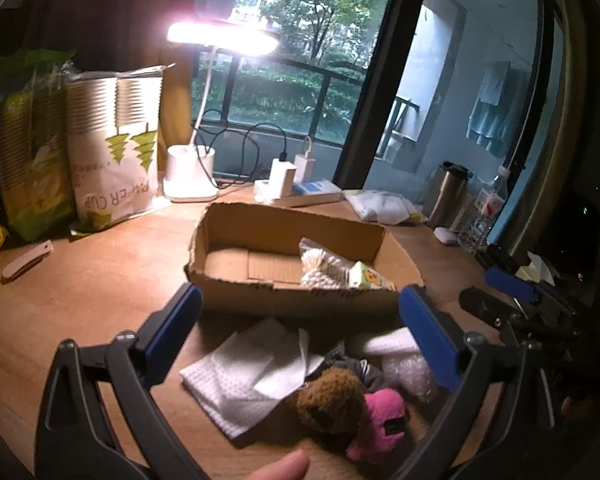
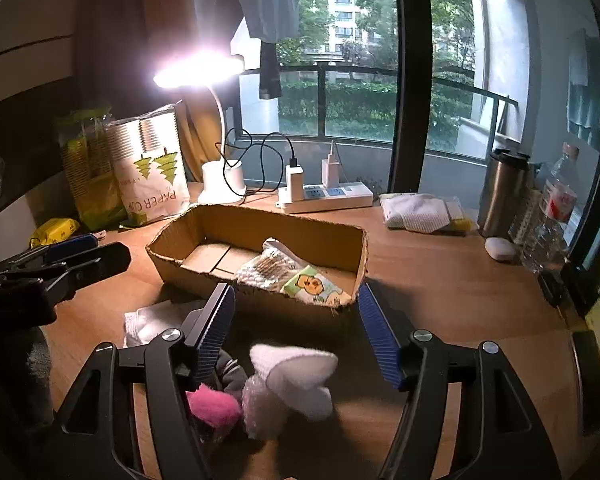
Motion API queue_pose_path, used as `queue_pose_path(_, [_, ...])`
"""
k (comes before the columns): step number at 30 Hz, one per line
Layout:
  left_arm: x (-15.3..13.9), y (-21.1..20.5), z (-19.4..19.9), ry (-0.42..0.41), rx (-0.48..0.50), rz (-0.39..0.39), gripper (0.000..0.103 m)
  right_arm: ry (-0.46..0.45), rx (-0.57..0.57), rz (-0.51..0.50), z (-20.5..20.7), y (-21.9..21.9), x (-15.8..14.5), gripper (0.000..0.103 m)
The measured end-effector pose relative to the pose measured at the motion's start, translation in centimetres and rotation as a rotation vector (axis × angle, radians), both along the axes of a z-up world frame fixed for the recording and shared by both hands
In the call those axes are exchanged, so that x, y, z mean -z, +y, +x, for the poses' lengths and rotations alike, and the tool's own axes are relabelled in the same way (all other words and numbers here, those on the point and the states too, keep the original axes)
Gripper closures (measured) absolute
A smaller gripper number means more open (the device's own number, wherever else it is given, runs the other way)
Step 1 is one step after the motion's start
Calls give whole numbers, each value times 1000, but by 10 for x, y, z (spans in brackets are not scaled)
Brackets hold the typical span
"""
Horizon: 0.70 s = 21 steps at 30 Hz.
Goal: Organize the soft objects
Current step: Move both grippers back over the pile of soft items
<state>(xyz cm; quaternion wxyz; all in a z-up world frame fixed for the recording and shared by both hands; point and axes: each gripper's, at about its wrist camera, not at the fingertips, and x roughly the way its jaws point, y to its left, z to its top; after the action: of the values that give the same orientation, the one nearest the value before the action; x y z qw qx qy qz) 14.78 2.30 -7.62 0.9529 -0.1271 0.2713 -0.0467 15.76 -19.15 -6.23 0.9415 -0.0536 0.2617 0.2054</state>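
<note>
Both your grippers, left (image 1: 300,312) and right (image 2: 296,312), gape empty. Plush toy (image 1: 352,408) and folded cloth (image 1: 244,380) lie before the cardboard box (image 1: 292,300).

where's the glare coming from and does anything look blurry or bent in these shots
Left wrist view: the lit desk lamp blows out to white and washes the window behind it; the window frame bows from the fisheye; the fingertip at the bottom edge is soft. Right wrist view: same lamp glare; the white cloth between the pads looks smeared, and the corners go dark.
</note>
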Motion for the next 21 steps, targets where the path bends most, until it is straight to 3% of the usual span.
queue_pose_path(11, [16, 3, -30, 21, -42, 66, 3, 33, 6, -3, -17, -8, 13, 34])
queue_pose_path(21, [45, 6, -43, 125, 12, 25, 4, 88, -17, -19, -27, -8, 35, 34])
